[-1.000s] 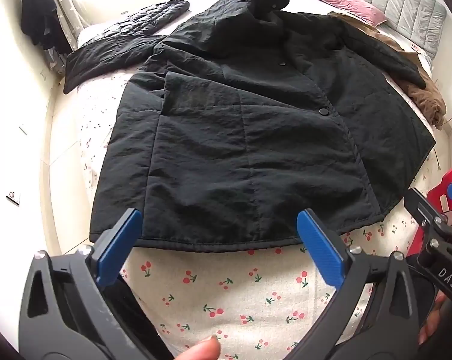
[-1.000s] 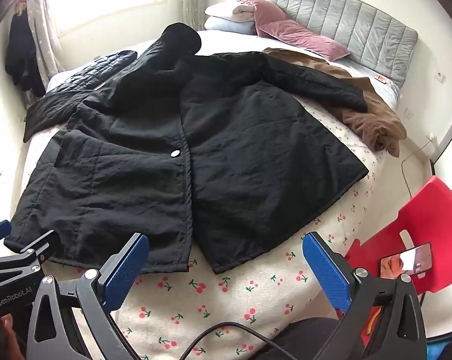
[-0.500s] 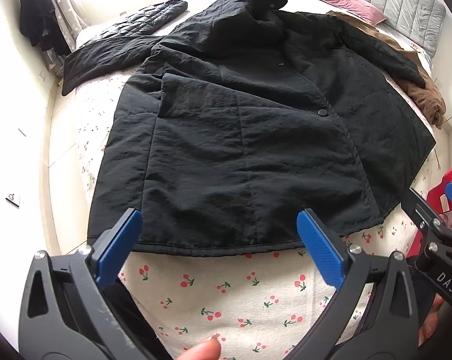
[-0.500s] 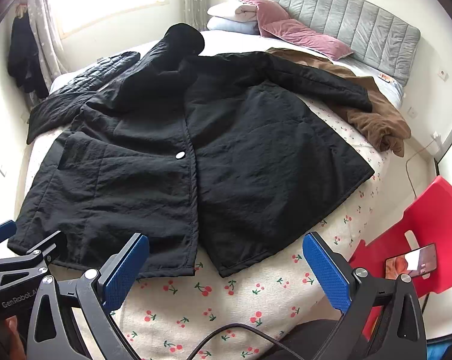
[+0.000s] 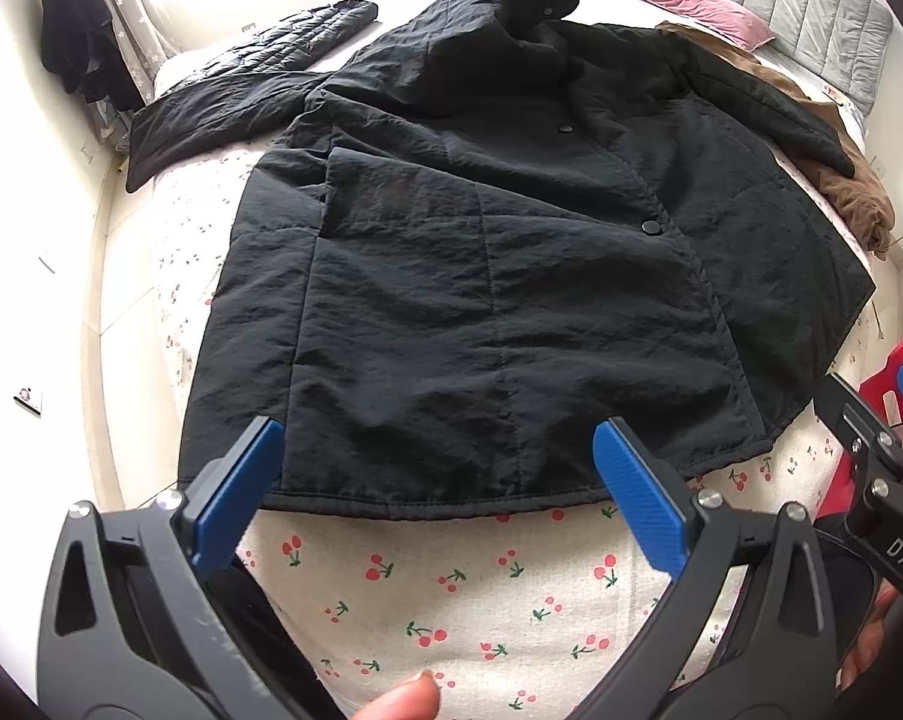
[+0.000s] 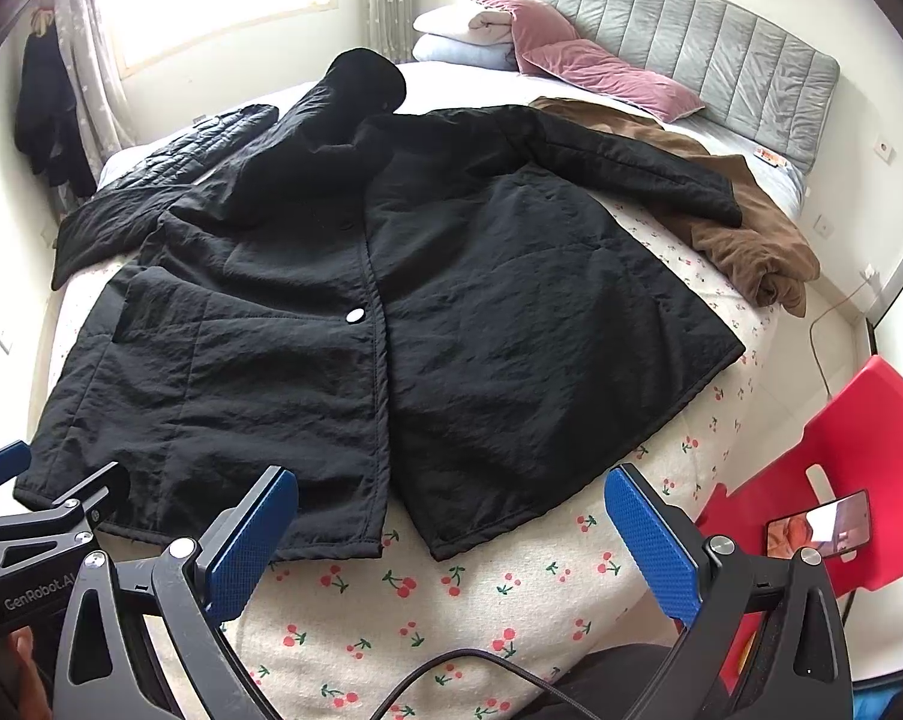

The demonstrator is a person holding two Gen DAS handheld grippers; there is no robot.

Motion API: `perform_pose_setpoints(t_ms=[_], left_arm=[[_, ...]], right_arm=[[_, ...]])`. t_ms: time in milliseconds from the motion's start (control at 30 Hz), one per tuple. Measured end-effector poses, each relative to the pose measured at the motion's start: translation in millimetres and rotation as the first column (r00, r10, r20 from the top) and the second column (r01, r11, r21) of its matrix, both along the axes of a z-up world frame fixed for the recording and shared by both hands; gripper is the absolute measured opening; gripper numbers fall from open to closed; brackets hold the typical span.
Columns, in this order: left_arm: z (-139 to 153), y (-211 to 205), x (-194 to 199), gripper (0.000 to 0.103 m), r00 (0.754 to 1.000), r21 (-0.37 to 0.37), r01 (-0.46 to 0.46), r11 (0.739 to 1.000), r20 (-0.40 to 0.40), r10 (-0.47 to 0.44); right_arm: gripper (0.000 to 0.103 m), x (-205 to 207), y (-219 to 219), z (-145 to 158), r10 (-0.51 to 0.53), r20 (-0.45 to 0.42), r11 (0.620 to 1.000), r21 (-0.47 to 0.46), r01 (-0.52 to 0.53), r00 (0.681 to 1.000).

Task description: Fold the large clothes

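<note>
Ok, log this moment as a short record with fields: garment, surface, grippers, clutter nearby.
garment: black coat spread flat, front up, hood toward the window, sleeves out to the sides
surface: bed with cherry-print sheet
left gripper: open, empty, at the coat's hem
right gripper: open, empty, just short of the hem
clutter: brown garment, pink pillow, red chair with a phone

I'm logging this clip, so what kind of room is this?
Most likely a bedroom: the coat lies spread on a bed with a padded headboard and pillows.
</note>
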State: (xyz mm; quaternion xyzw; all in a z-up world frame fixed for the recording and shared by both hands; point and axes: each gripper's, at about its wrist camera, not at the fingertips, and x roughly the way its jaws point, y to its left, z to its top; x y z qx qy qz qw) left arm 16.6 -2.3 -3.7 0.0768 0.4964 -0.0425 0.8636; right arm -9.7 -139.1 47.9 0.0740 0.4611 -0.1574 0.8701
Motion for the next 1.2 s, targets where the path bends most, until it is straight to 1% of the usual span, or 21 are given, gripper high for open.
perform_pose_setpoints(t_ms=[933, 1200], left_arm=[[-0.4, -0.3, 2.2, 0.103, 1.0, 0.002, 0.001, 1.0, -0.003, -0.001], [-0.2, 0.7, 1.3, 0.103, 1.0, 0.005, -0.002, 1.0, 0.007, 0.002]], right_arm=[[0.103, 3.4, 0.3, -0.8, 0.01, -0.004, 1.0, 0.002, -0.01, 1.0], [0.103, 3.3, -1.4, -2.7, 0.01, -0.006, 1.0, 0.013, -0.01, 1.0]])
